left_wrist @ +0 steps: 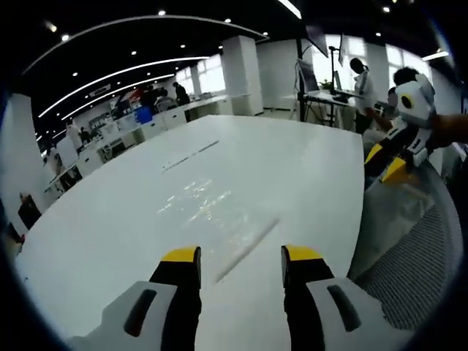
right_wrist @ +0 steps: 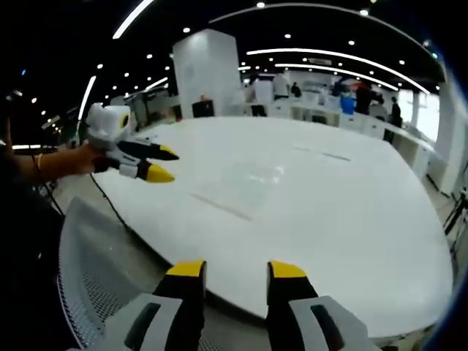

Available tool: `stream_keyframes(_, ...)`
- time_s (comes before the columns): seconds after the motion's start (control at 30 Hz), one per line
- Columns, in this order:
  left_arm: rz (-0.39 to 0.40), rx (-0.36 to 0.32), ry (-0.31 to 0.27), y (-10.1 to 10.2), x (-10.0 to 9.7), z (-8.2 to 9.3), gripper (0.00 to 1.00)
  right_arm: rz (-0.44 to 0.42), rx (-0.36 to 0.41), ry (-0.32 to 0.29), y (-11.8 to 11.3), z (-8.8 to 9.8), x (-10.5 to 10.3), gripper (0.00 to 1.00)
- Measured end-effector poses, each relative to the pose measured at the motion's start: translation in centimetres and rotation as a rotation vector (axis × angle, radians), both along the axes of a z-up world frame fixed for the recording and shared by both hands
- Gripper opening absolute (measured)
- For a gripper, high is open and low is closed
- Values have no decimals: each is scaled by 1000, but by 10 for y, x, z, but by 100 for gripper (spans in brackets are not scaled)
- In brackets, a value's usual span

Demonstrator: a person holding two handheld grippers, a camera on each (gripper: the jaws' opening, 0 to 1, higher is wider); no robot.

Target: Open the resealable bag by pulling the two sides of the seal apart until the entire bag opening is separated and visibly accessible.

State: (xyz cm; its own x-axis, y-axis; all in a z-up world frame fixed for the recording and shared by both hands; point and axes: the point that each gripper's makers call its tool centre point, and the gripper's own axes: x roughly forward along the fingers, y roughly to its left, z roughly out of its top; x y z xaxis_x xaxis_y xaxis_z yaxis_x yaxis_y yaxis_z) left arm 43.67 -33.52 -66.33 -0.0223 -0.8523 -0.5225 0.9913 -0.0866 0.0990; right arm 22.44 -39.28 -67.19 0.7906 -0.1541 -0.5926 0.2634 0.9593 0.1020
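Bag (left_wrist: 212, 208): clear and resealable, laid flat on the white table (left_wrist: 110, 219), near the edge closest to the person. The seal strip appears as a thin straight line along the near side of the bag (right_wrist: 248, 183); it looks closed from end to end, so the opening is judged not yet begun. The flat position suits a grip from each side of the seal.

Left gripper (left_wrist: 241, 263): held low over the table, just short of the seal strip, with the jaws apart and nothing between them. It is pointed along the table toward the bag, apparently lined up for a first pinch. In the right gripper view it (right_wrist: 157, 162) is seen entering from the left, over the table edge, carried by a hand.

Right gripper (right_wrist: 232, 270): held off the table edge, well apart from the bag, jaws apart and empty. In the left gripper view it (left_wrist: 387, 161) is seen at the far right, beyond the table corner. It is judged to be waiting its turn.

Chair (right_wrist: 95, 270): grey mesh, just beside the table edge, below the right gripper.

Background: desks, a white pillar (right_wrist: 208, 73) and people standing far off.
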Motion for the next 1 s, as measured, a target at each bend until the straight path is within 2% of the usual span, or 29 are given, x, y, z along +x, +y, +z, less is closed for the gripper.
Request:
stream_keyframes(0.03, 43, -3, 10, 4, 2, 2, 46, -1, 1, -3, 0, 1, 1, 34)
stream_keyframes(0.17, 97, -37, 32, 13, 0, 7, 51, -6, 1, -5, 0, 1, 4, 38)
stream_keyframes(0.23, 108, -44, 35, 17, -2, 7, 57, -14, 2, -15, -1, 1, 6, 42)
stream_keyframes(0.4, 138, -45, 83, 26, -8, -1, 69, -33, -2, -23, -5, 1, 9, 58)
stream_keyframes(0.5, 152, -46, 84, 31, -9, -3, 74, -45, -4, -35, -7, 1, 10, 64)
stream_keyframes(0.6, 208, -22, 62, 39, -3, -9, 79, -51, -5, -49, -8, 3, 12, 70)
stream_keyframes(0.8, 229, -52, 91, 45, -4, -7, 90, -66, -15, -105, -11, 12, 18, 79)
stream_keyframes(0.9, 202, -72, 92, 45, -9, -3, 99, -66, -8, -149, -11, 18, 22, 81)
stream_keyframes(1.0, 197, -79, 110, 44, -11, -2, 99, -78, -9, -174, -12, 22, 23, 84)
